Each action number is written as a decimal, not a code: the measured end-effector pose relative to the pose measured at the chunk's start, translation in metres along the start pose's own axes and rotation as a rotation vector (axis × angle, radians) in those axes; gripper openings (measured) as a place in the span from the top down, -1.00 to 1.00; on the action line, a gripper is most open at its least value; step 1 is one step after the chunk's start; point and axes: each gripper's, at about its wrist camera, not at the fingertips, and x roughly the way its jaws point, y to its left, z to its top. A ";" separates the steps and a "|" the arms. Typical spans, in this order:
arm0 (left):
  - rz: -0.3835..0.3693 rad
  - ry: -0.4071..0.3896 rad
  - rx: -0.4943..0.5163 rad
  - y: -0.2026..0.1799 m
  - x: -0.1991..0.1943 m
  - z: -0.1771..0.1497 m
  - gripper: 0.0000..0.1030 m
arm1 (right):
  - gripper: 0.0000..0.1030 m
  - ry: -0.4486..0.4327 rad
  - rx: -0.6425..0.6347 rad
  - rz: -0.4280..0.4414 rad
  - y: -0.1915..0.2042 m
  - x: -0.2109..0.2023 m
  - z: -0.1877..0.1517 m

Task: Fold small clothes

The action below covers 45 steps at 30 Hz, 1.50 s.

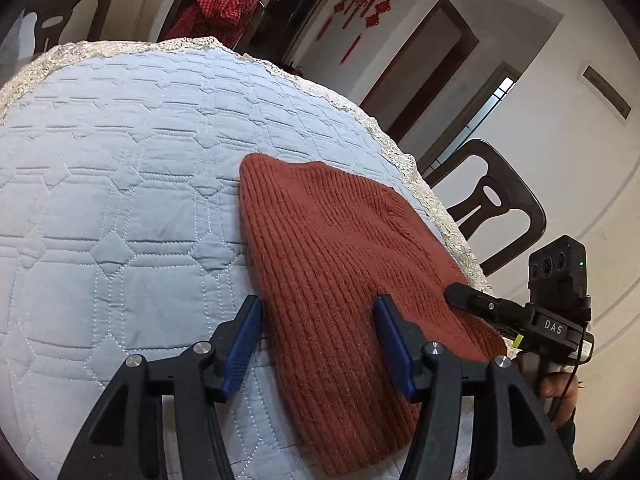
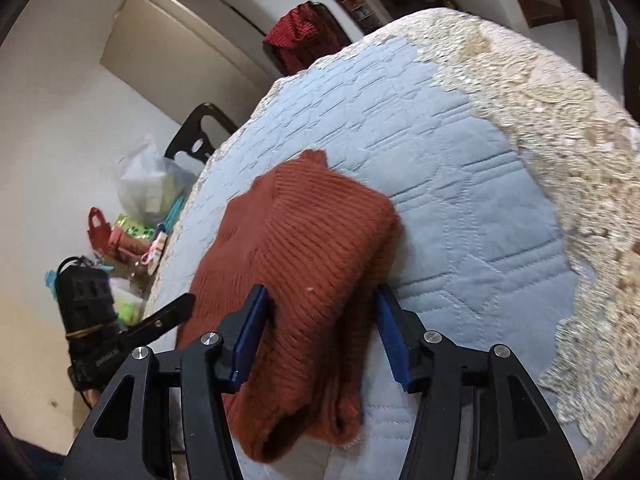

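Observation:
A rust-red ribbed knit hat (image 1: 340, 256) lies flat on the light blue quilted table cover (image 1: 120, 160); in the right wrist view it (image 2: 304, 248) looks folded over, with a thick doubled edge. My left gripper (image 1: 318, 308) is open, its blue pads straddling the hat's near left edge. My right gripper (image 2: 320, 304) is open, with its pads on either side of the hat's near end. The right gripper (image 1: 464, 294) also shows in the left wrist view, at the hat's right edge. The left gripper (image 2: 176, 308) shows at the left of the right wrist view.
The cover has a cream lace border (image 2: 560, 128) at the table's rim. Dark chairs (image 1: 492, 208) stand around the table, one draped with a red checked cloth (image 1: 216, 8). Bags and clutter (image 2: 136, 216) sit on the floor beyond the table's edge.

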 end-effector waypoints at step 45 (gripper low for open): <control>0.168 -0.170 0.074 0.056 -0.086 0.024 0.30 | 0.42 0.053 -0.204 0.175 0.123 0.068 0.010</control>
